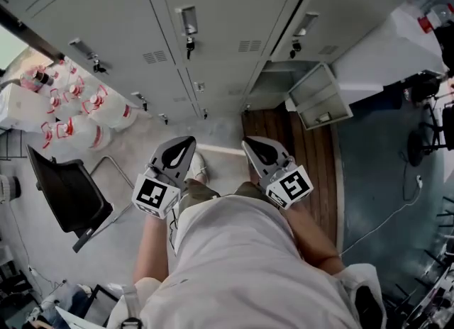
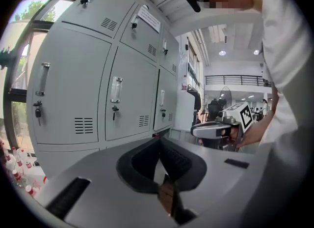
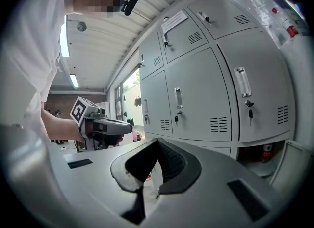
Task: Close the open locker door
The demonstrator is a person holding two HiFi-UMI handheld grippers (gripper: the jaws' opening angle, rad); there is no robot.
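Note:
A bank of grey lockers point(image 1: 213, 37) fills the top of the head view. One bottom door point(image 1: 319, 97) at the right hangs open, swung out over the floor, and its compartment point(image 1: 273, 83) is exposed. The right gripper view shows that compartment point(image 3: 265, 156) at the lower right, with something red inside. My left gripper point(image 1: 186, 145) and right gripper point(image 1: 252, 146) are held side by side near my waist, well short of the lockers. Both are shut and hold nothing. Each gripper's camera catches the other: the right gripper point(image 2: 216, 129) and the left gripper point(image 3: 110, 126).
Several plastic water bottles point(image 1: 71, 111) lie on the floor at the left, beside a black chair point(image 1: 67, 189). A wooden floor strip point(image 1: 308, 157) runs below the open door. A white cabinet point(image 1: 383, 51) and cables point(image 1: 397, 207) are at the right.

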